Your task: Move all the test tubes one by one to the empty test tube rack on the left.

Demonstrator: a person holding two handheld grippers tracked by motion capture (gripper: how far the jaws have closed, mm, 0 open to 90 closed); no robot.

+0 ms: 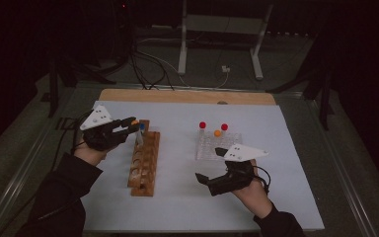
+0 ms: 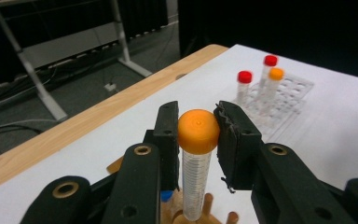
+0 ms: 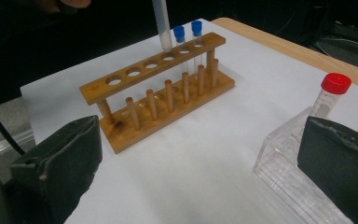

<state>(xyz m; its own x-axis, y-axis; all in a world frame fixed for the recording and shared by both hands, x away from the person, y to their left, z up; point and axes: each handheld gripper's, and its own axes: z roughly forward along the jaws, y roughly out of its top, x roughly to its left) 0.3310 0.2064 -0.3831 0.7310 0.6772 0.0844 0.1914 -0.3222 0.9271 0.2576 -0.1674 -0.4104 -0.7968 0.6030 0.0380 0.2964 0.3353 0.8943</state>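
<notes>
Orange-capped tube (image 2: 197, 154) hangs upright in the left hand-held gripper (image 2: 197, 133), its jaws clamped on the cap, the tube's lower end just above a hole of the wooden rack (image 1: 144, 163) at the left of the white tabletop (image 1: 177, 207). Two blue-capped tubes (image 3: 188, 39) already stand at the rack's far end. The step in hand looks like seating this tube; next it should be lined up over a free hole and lowered straight. Farther right, the right hand-held gripper (image 1: 209, 165) waits with jaws wide apart and nothing between them, beside a clear plastic rack (image 1: 217, 147) with two red-capped tubes (image 1: 202, 129) and an orange-capped one.
</notes>
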